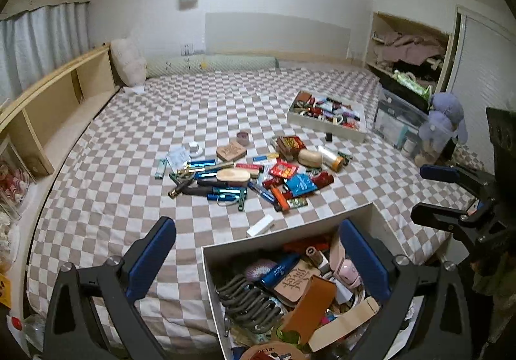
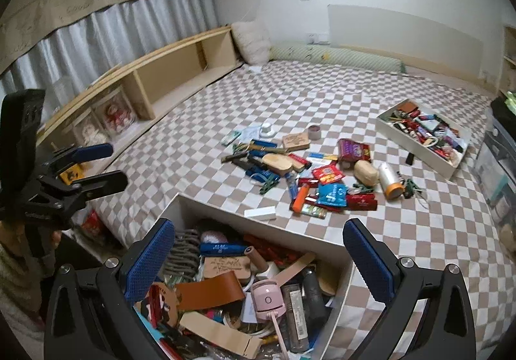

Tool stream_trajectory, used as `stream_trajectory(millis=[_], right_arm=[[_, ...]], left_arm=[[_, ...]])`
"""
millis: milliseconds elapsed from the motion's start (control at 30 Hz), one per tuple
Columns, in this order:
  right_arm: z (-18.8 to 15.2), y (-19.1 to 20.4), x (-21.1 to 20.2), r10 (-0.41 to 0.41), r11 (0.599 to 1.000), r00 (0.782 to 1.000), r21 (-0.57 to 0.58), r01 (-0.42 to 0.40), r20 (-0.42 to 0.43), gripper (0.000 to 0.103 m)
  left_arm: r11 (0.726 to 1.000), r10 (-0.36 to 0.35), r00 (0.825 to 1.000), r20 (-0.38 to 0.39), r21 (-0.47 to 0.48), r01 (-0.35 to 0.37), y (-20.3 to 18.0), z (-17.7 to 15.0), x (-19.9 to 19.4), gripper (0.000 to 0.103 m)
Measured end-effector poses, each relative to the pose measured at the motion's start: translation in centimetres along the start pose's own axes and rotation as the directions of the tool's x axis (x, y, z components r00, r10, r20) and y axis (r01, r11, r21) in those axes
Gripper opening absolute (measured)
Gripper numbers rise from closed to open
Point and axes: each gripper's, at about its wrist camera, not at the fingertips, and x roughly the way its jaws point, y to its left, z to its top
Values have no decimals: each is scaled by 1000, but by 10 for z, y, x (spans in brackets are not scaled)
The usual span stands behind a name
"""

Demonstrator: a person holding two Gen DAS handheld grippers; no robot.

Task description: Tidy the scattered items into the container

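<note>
Both hand-held grippers, left gripper (image 1: 258, 258) and right gripper (image 2: 259, 258), hang spread wide and empty above the full white container (image 1: 211, 266). Scattered items (image 1: 254, 174) lie on the checkered bed (image 1: 129, 134) just beyond the container.

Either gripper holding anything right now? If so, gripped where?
Nothing held. The left gripper and the right gripper are both open and empty, poised above the near box.

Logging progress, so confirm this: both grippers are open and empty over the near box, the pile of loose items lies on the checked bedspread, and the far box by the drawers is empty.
Not quite. The far box is full of small items, as the right wrist view shows. The rest holds.
</note>
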Motion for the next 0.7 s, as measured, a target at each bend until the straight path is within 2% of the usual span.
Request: stream_trajectory(millis=[200,533,700], right_arm=[[-7,0,-11,-46,999,997,10,45,59,103],[-24,12,-23,-114,993,987,-21,117,116,103],[-30,12,-28,-136,990,981,-13,139,138,103]], left_arm=[[1000,24,998,65,9,-25,-1,-2,-13,102],[999,6,994,108,49,-12,-18,-11,-26,102],[994,28,992,121,97,-40,-27,-19,-27,103]])
